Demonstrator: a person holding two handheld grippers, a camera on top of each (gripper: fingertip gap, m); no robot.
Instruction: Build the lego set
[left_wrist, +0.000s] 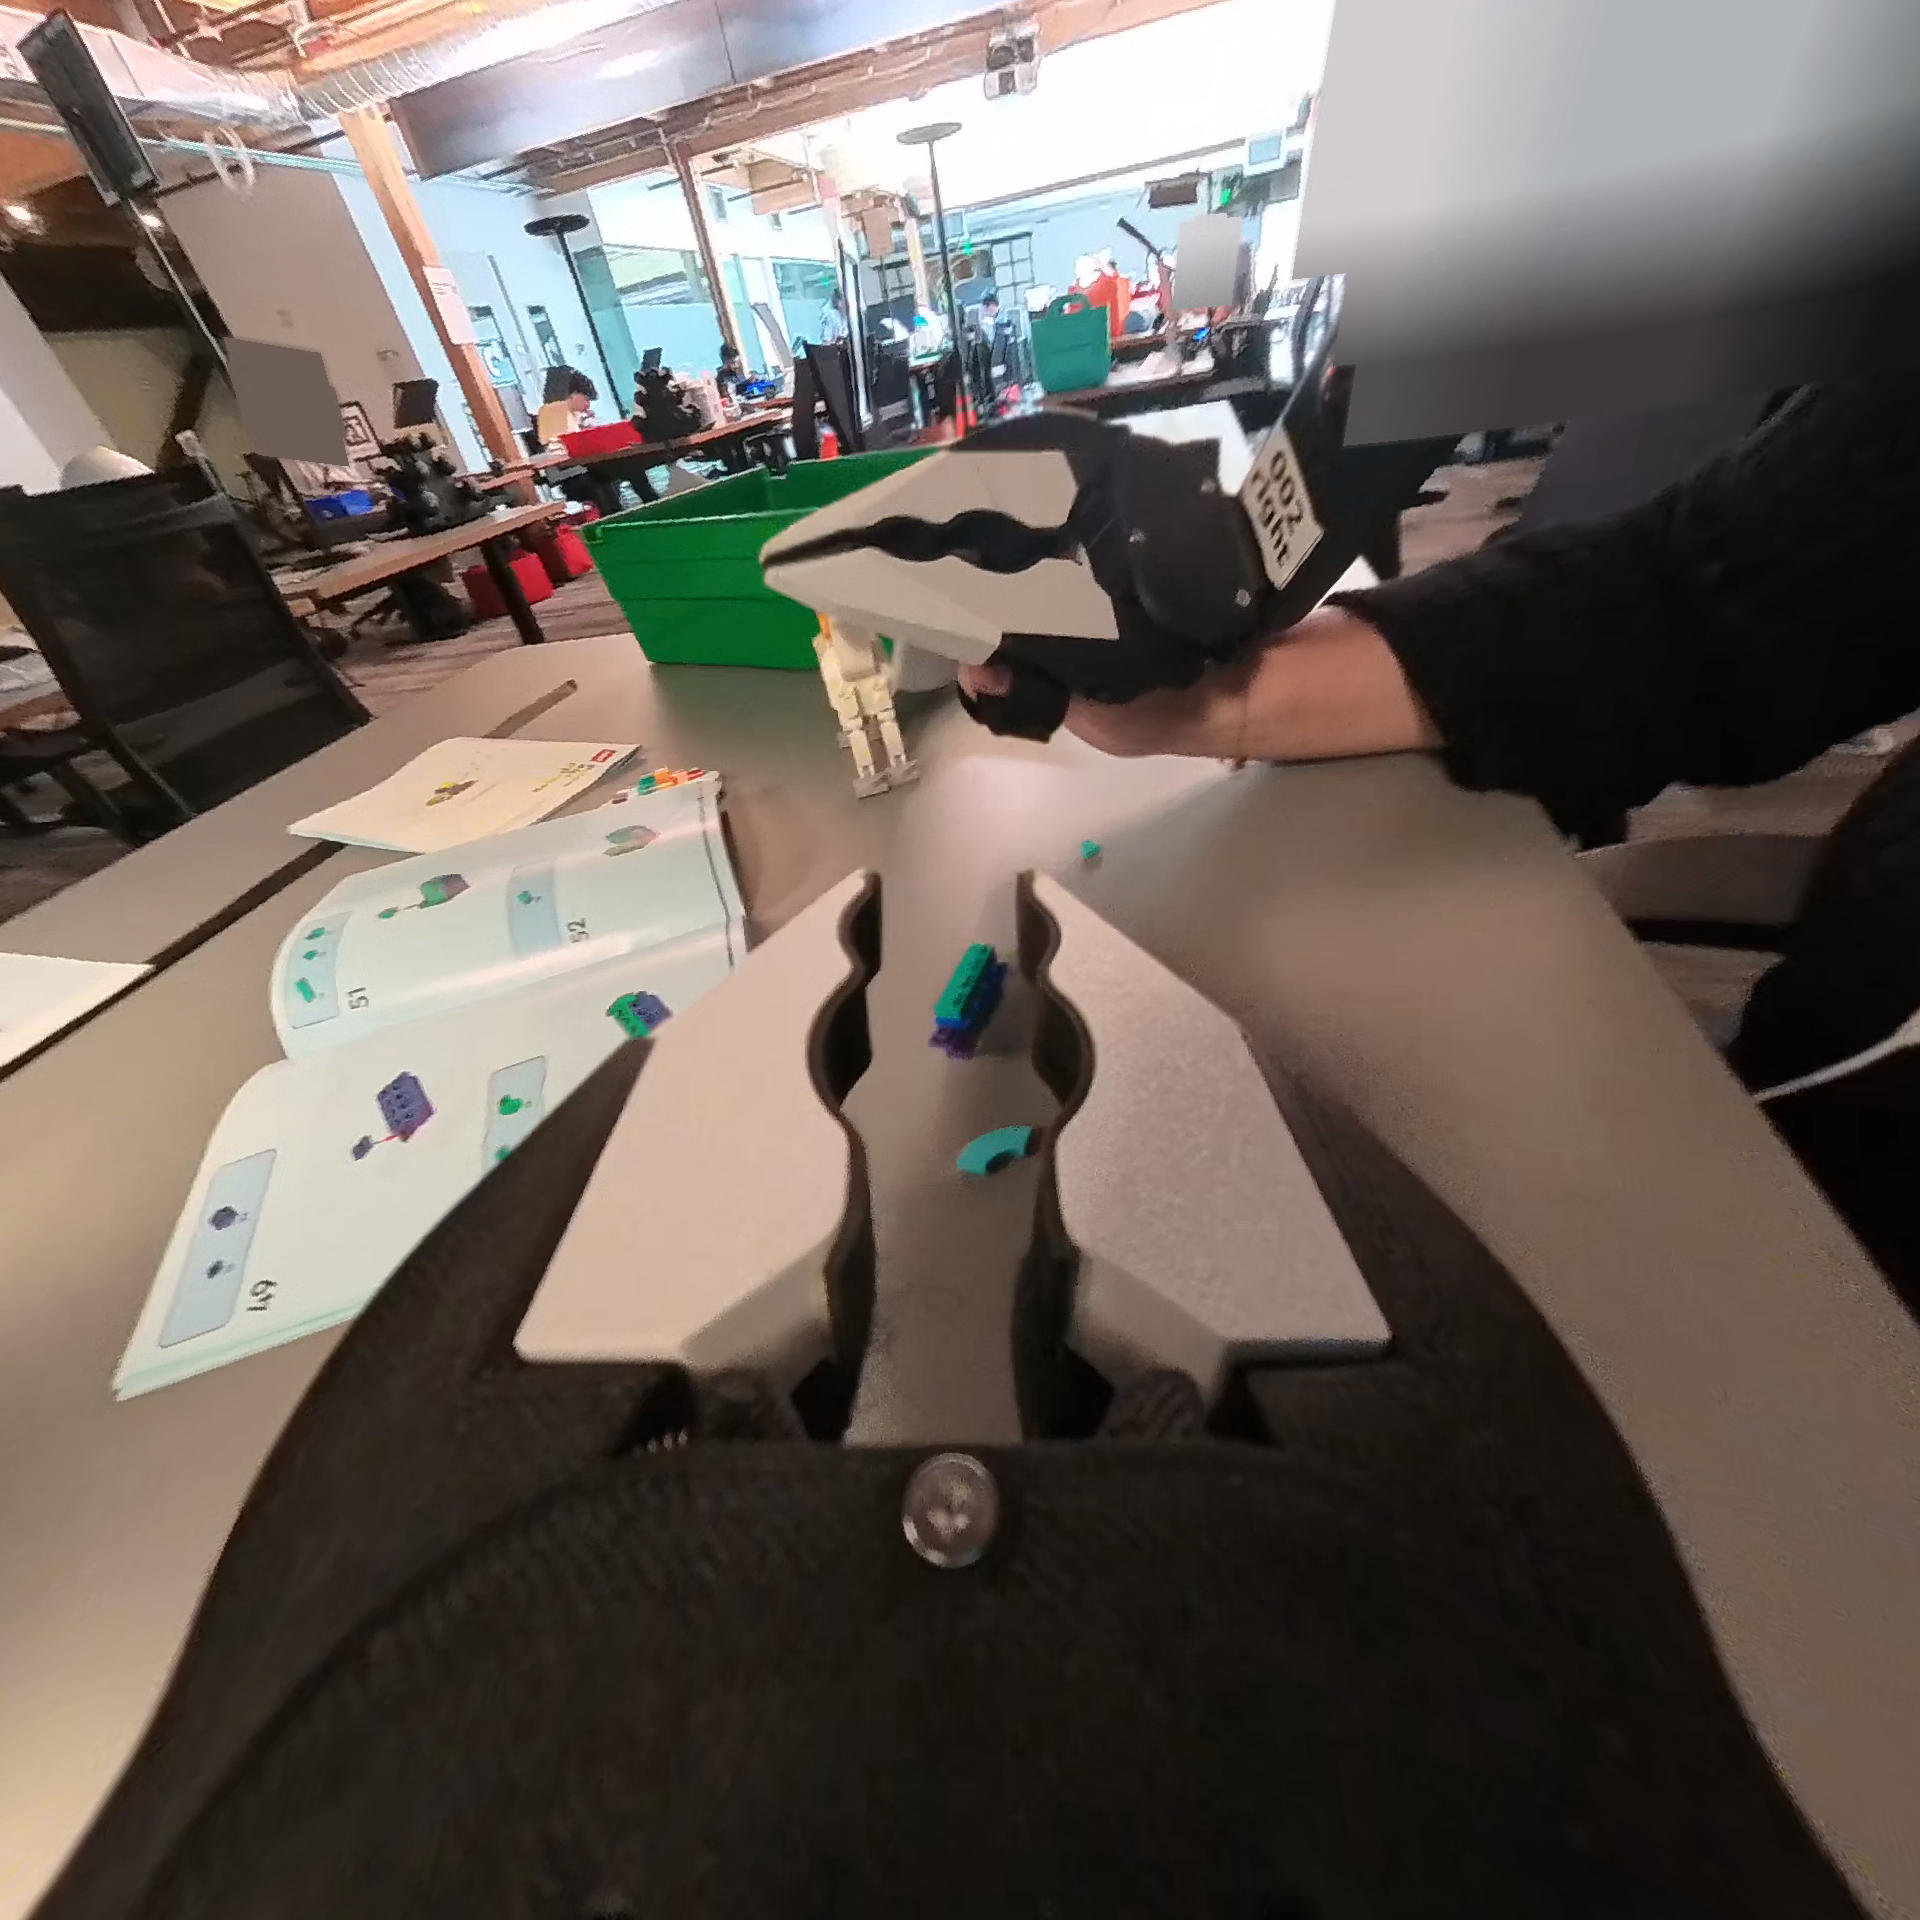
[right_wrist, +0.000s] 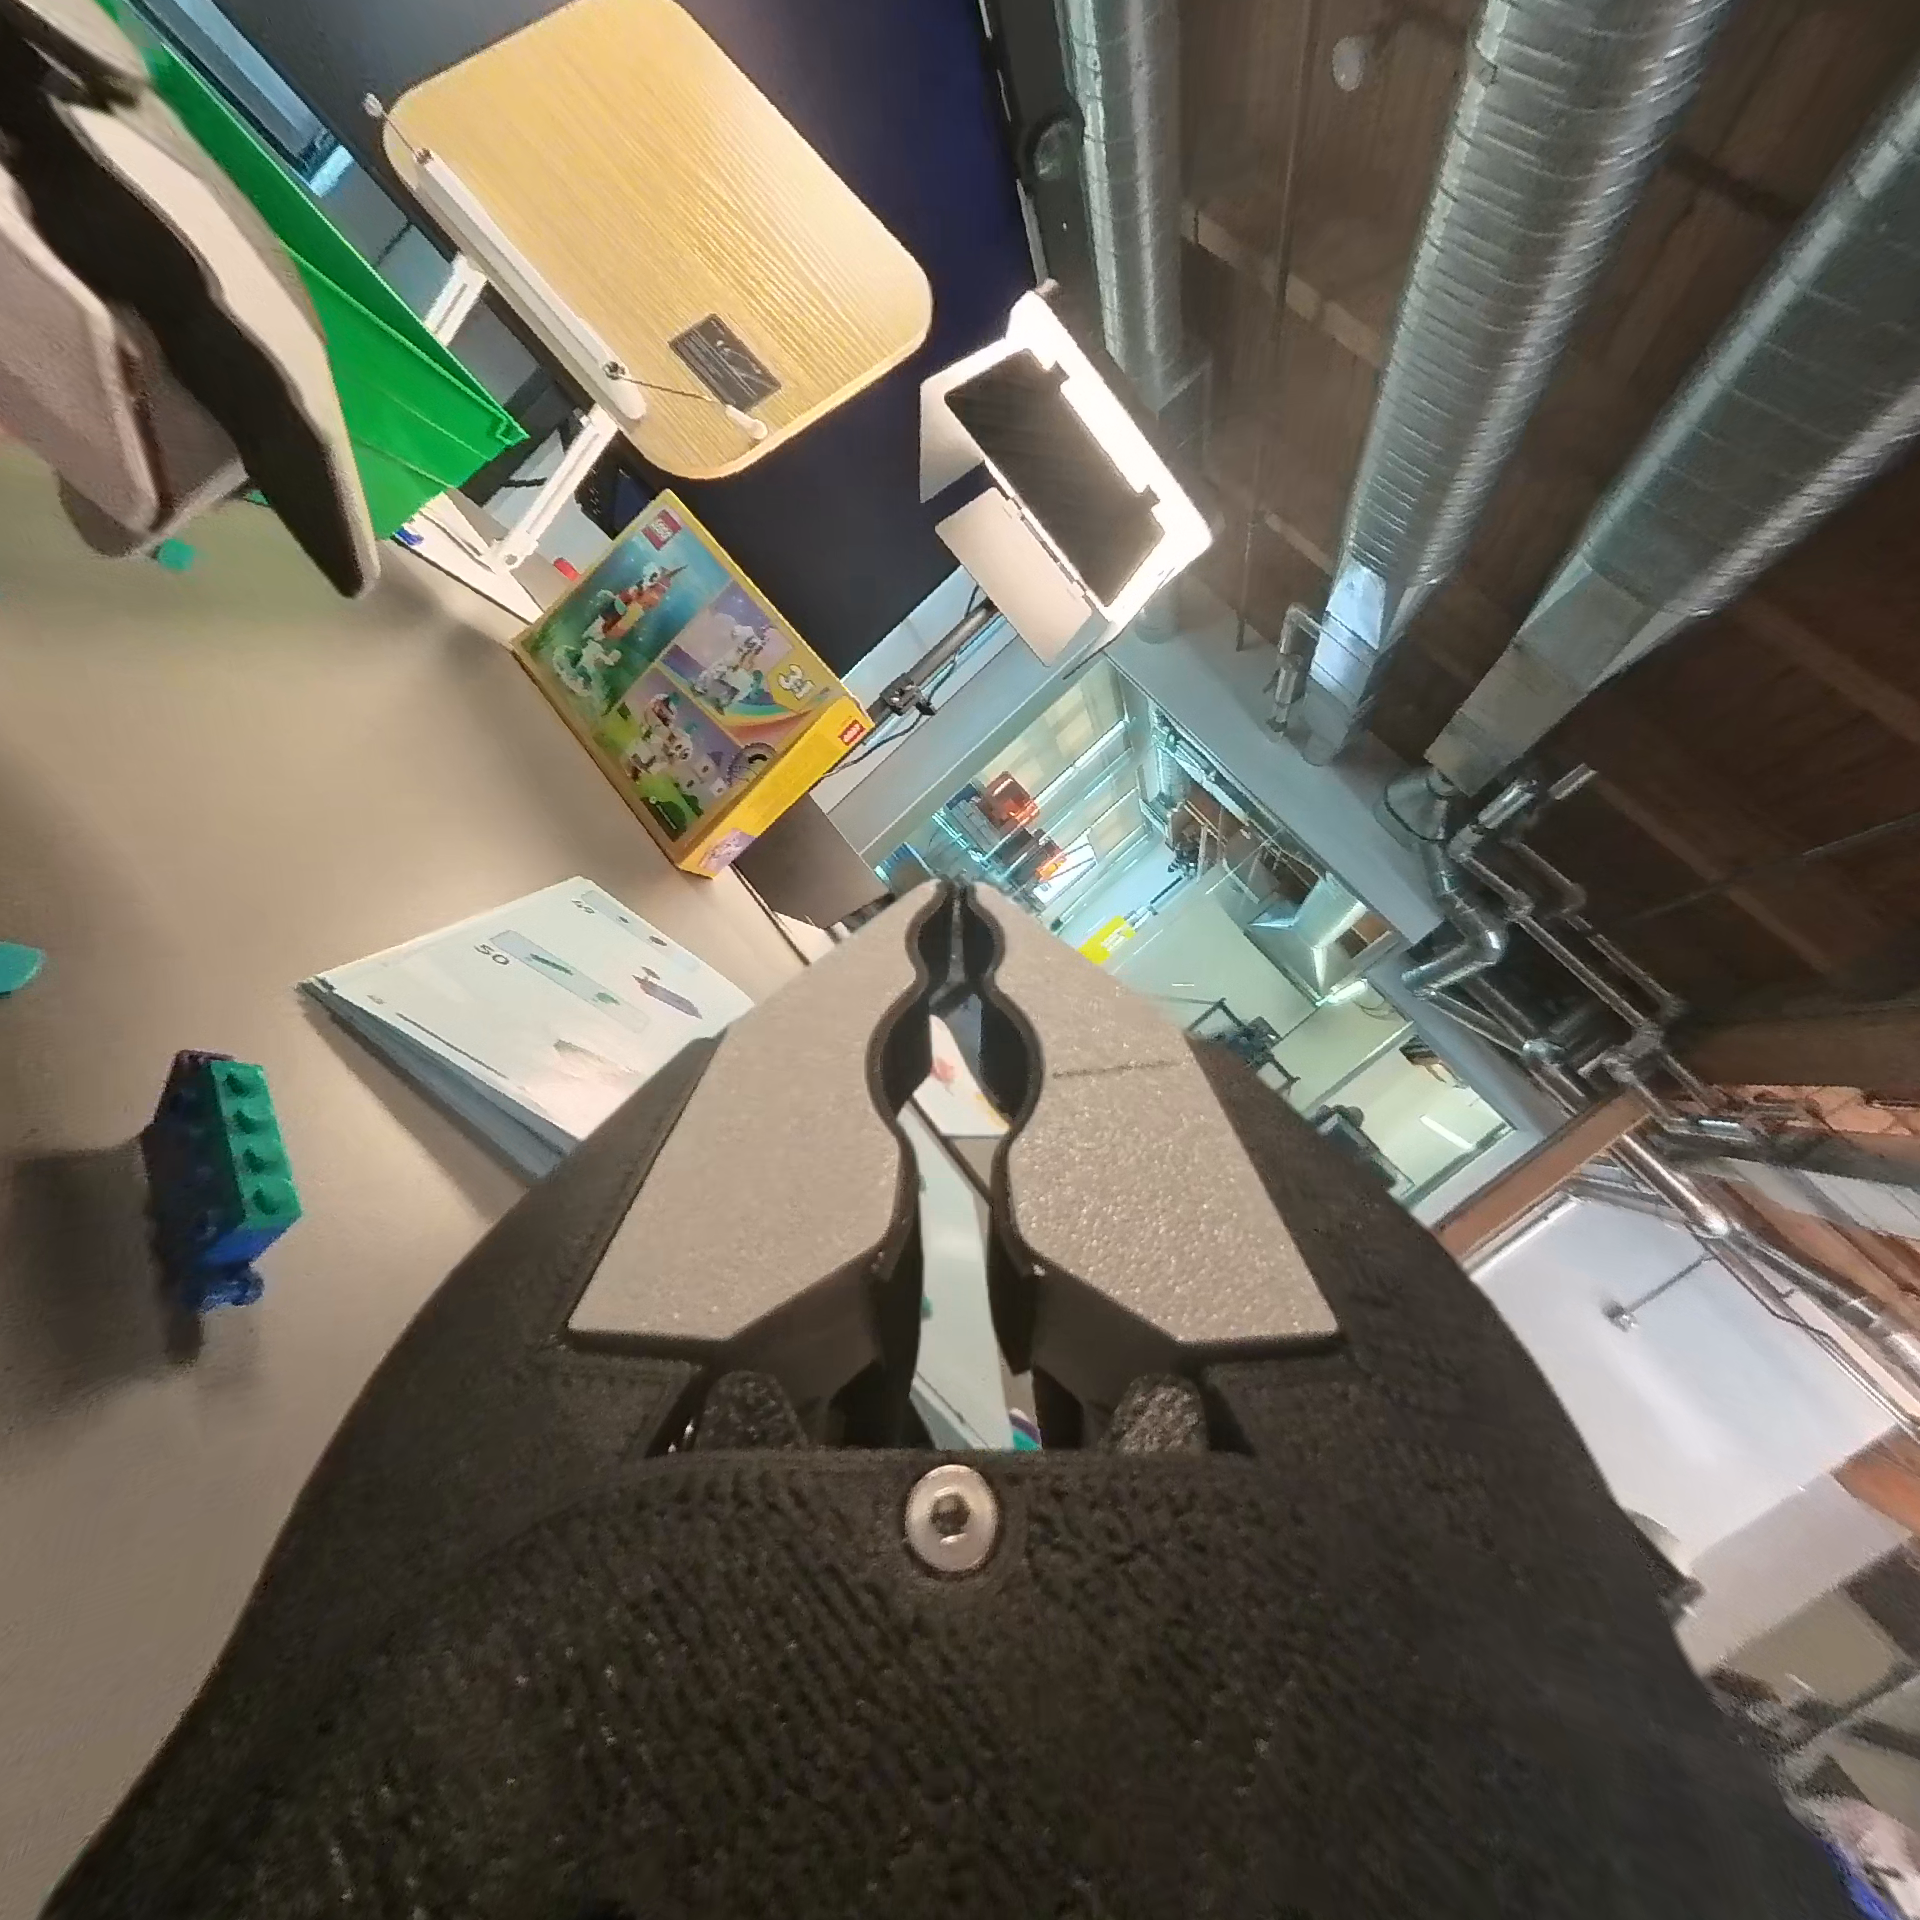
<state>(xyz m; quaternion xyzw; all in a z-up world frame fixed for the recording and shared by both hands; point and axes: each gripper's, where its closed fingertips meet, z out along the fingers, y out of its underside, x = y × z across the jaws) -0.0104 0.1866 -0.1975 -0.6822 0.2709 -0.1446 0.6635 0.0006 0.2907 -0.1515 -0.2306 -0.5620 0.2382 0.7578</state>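
A small teal, blue and purple brick assembly (left_wrist: 969, 995) lies on the grey table (left_wrist: 1351, 1039) just beyond my left gripper (left_wrist: 948, 894), which is open and empty. A teal curved piece (left_wrist: 995, 1149) lies between its fingers, lower down. A tiny teal piece (left_wrist: 1089, 850) lies farther off. My right gripper (left_wrist: 774, 556) is shut and empty, held above the table, rolled sideways. In the right wrist view the right gripper (right_wrist: 954, 896) points past the table edge, and the assembly (right_wrist: 223, 1174) sits at the left. A white brick figure (left_wrist: 871, 707) stands behind.
An open instruction booklet (left_wrist: 436, 1018) lies left, a second booklet (left_wrist: 468, 784) behind it with small coloured bricks (left_wrist: 670, 777). A green bin (left_wrist: 707, 577) stands at the back. The set's box (right_wrist: 691, 681) stands at the table edge. A sleeved arm (left_wrist: 1610, 644) holds the right gripper. My hands' fingertips stand some 12 centimeters from each other.
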